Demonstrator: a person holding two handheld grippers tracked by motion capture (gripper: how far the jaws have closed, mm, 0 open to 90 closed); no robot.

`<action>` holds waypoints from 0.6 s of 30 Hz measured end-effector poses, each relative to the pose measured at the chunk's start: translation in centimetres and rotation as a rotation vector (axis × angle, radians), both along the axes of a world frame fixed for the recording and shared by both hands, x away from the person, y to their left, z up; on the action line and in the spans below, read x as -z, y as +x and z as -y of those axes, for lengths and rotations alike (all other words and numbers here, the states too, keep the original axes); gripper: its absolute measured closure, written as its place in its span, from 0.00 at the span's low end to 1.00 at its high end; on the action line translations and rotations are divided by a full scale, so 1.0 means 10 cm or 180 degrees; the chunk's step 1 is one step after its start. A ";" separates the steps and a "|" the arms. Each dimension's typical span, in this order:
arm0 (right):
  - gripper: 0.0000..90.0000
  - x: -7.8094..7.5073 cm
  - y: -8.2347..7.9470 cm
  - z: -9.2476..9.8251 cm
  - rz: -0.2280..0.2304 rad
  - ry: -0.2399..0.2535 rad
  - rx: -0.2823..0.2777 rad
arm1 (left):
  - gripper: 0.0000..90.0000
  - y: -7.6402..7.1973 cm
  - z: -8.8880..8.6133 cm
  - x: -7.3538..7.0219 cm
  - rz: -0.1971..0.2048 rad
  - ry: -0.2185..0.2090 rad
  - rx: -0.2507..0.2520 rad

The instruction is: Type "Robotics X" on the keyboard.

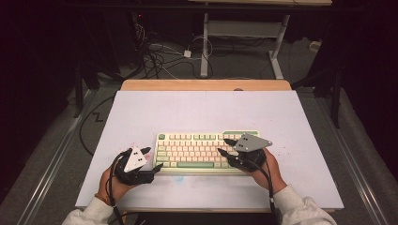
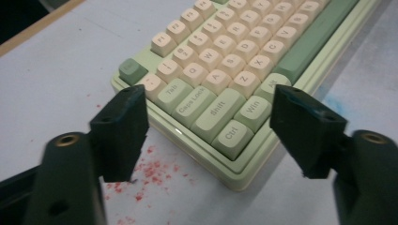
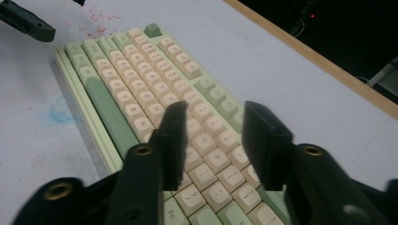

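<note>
You have one green-and-cream keyboard [image 1: 197, 152] on the white table [image 1: 211, 112] and two grippers: left gripper [image 1: 153, 159] and right gripper [image 1: 225, 146], both released, grasping nothing.

The keyboard [image 2: 220, 89] looks like smooth plastic, its cream and green keycaps matt and its pale green case [image 2: 244, 176] catching a soft sheen along the edge. Under it, the tabletop [image 1: 197, 110] shows a flat, matt white surface speckled with red and blue stains, with a bare wood strip [image 1: 206, 85] at the far edge. The left gripper [image 2: 209, 129] has matt black plastic jaws with brass-coloured metal inserts.
</note>
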State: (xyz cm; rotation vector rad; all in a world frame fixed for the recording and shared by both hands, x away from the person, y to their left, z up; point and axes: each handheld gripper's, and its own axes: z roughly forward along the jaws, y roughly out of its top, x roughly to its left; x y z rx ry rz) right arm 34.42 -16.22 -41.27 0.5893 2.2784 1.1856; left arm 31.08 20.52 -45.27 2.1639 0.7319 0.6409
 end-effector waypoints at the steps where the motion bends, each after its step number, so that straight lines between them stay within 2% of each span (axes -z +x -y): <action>1: 0.55 0.00 -0.02 0.01 0.0026 0.0008 0.0008 | 0.24 0.00 0.00 0.00 0.0000 -0.0008 0.0003; 7: 0.37 -0.03 -0.10 0.11 0.0116 0.0065 0.0013 | 0.23 0.00 0.02 -0.01 -0.0024 -0.0094 0.0008; 9: 0.31 -0.02 -0.12 0.14 0.0166 0.0076 0.0038 | 0.23 0.01 0.04 -0.03 0.0016 -0.0097 0.0008; 10: 0.29 -0.01 -0.13 0.16 0.0167 0.0088 0.0045 | 0.23 0.01 0.05 -0.03 -0.0034 -0.0131 0.0016; 18: 0.22 0.02 -0.22 0.33 0.0244 0.0125 0.0172 | 0.19 0.04 0.15 -0.06 -0.0096 -0.0159 0.0138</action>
